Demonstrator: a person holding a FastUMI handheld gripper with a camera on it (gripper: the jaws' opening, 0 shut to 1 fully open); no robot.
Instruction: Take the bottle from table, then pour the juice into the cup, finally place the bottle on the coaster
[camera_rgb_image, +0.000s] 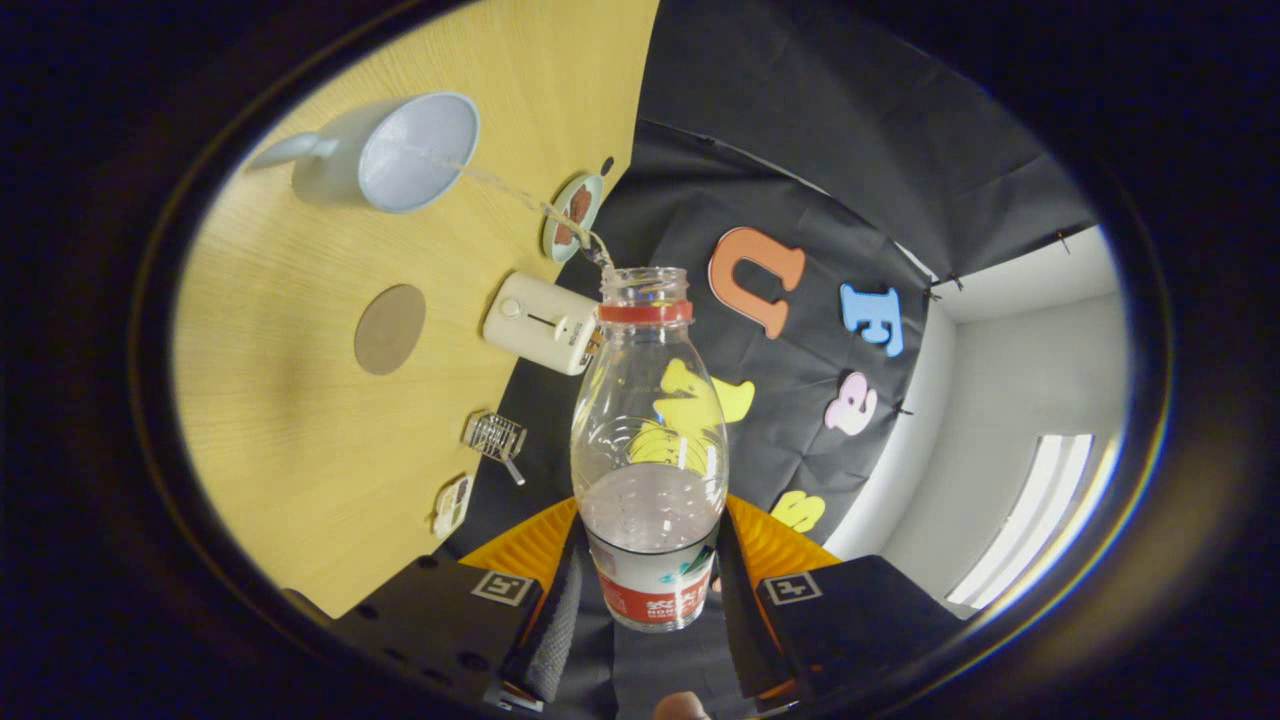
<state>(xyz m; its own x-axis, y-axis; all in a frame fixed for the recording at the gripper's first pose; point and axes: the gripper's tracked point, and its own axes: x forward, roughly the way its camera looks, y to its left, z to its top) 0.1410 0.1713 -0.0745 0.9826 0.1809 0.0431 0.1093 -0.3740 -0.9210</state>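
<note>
Gripper (650, 590) is clamped on the bottle (648, 440), one finger pressing on each side of its lower body at the label band.

Bottle: clear plastic, ribbed shoulder, cap off, red ring under the open neck, label with a red strip near the base. Clear liquid sits in the lower part, roughly a third full, the surface showing as a pale disc just above the label. The whole view is rolled hard, so the table (300, 440) stands up like a wall beside the bottle.

A thin stream (520, 195) leaves the bottle mouth and arcs across to the cup (400, 150), entering over its rim. Cup: pale blue-grey mug, handle on the side away from the bottle, mouth facing the camera. Liquid level inside is hard to make out, probably low.

Coaster (390, 329): flat brown round disc, bare, lying on the table between the cup and the fingers, apart from both.

Count on the table:
- 1 bottle, held clear of the table
- 1 cup
- 1 coaster
- 1 white boxy device with a knob (541, 322), just beside the bottle neck
- 1 small round dish (573, 215) holding something brown, behind the stream
- 1 small wire rack (494, 436) near the table edge
- 1 small packet (452, 505), nearer the fingers

The wood top is light yellow.
</note>
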